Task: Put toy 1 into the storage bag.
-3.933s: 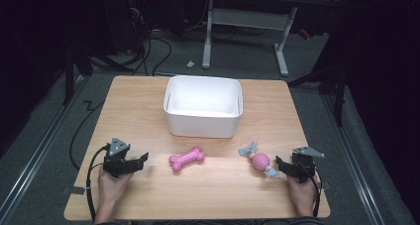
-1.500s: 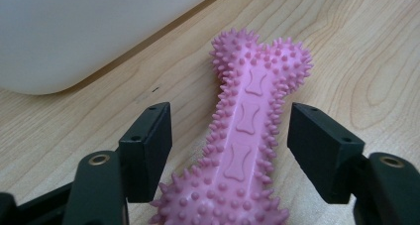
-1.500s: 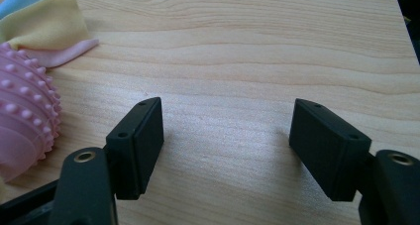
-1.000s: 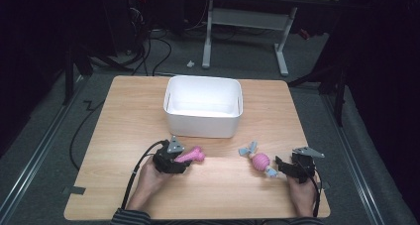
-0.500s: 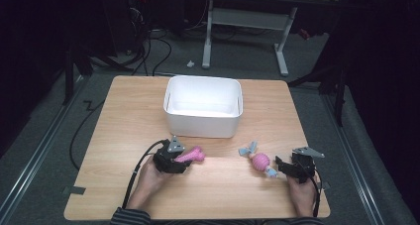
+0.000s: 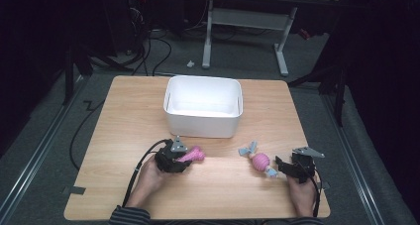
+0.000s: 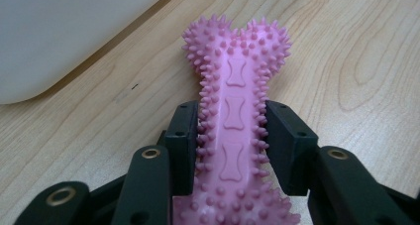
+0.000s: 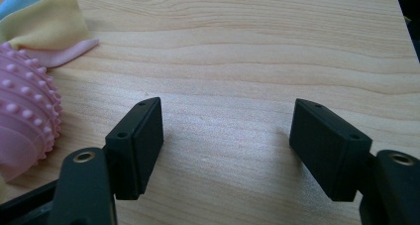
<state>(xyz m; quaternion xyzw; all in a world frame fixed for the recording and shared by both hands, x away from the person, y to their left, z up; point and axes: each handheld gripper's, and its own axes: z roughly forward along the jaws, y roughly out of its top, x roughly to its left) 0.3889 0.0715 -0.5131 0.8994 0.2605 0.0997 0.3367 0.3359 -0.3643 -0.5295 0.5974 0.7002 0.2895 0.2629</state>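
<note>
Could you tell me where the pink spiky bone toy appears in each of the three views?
High view: pink bone toy lower centre-left, at the left gripper.
Left gripper view: centre, clamped between the jaws.
Right gripper view: not in it.
Shared landmark: the white bin, upper left in the left gripper view.

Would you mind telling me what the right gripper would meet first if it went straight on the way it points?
Probably nothing: bare table lies between the right gripper's open jaws; the spiky ball sits off-line.

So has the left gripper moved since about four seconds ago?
Yes. The left gripper has come rightward from near the wooden table's left edge to just below the white plastic bin's front left corner, its jaws closed on the spiky pink rubber bone.
</note>
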